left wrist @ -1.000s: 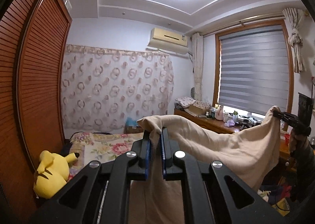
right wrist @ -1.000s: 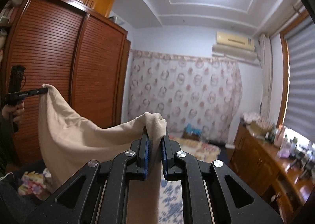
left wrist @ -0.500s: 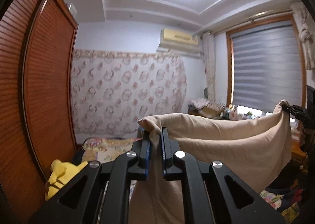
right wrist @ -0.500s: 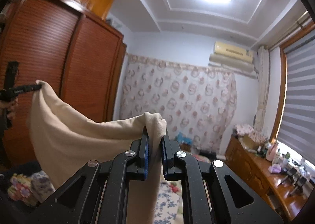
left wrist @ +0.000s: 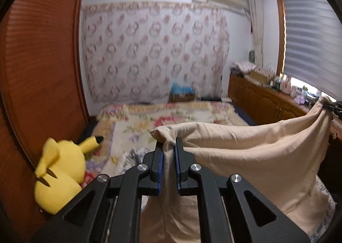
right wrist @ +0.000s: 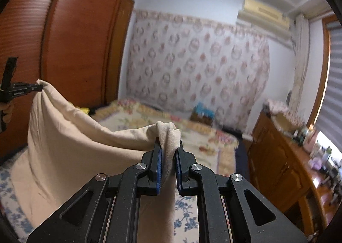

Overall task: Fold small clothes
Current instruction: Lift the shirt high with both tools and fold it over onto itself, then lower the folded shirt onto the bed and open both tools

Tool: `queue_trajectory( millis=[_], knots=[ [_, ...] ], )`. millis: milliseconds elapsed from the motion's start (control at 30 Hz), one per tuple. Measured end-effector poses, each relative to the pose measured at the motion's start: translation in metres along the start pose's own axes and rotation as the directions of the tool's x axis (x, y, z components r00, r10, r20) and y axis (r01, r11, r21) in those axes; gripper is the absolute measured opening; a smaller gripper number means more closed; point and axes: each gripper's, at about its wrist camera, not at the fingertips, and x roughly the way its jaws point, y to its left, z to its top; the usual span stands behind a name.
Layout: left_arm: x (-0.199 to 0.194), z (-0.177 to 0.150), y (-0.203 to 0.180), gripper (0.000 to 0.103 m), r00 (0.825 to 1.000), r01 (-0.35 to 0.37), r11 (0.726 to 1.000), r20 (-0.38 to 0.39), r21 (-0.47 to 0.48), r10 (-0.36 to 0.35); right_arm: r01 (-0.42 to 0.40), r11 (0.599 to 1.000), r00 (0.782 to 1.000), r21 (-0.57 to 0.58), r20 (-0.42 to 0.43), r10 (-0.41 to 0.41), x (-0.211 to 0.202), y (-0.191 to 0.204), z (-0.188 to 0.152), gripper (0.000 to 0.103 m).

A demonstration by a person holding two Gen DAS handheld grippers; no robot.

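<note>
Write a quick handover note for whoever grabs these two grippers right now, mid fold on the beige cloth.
Left gripper: shut on one top corner of the beige cloth.
Right gripper: shut on the other top corner.
Cloth: held up in the air, spread between the two grippers and sagging in the middle, above the floral bed. Its lower edge is out of view.
Done: both corners gripped, cloth lifted and opened out.
Left: no fold is made yet. Probably lay it on the bed and fold it over, keeping both grips until it rests.

Garment (left wrist: 245, 157) – soft matt beige cloth; wardrobe (right wrist: 70, 35) – glossy slatted wood; grippers' finish: matt blk.
</note>
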Motion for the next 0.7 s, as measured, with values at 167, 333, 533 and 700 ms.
queue_trajectory(
  millis=[167, 333, 533, 700],
  knots=[
    [0.059, -0.02, -0.006, 0.006, 0.997, 0.005, 1.0, -0.072, 0.009, -0.005, -0.012, 1.0, 0.992, -0.003, -0.123, 0.012, 0.079, 0.0, -0.038, 0.008],
    [0.096, -0.03, -0.003, 0.007, 0.991, 0.016, 1.0, -0.135, 0.002, -0.016, 0.0, 1.0, 0.972, 0.014, -0.236, 0.003, 0.14, -0.012, -0.074, 0.008],
    [0.127, -0.039, 0.001, 0.012, 0.979, 0.005, 1.0, -0.203, 0.013, -0.002, 0.018, 0.998, 0.951, 0.056, -0.31, 0.001, 0.186, -0.028, -0.095, 0.008],
    [0.12, -0.045, 0.0, 0.041, 0.973, 0.021, 0.999, -0.23, 0.028, -0.014, 0.014, 0.995, 0.931, 0.098, -0.364, 0.023, 0.206, -0.028, -0.103, 0.017]
  ],
)
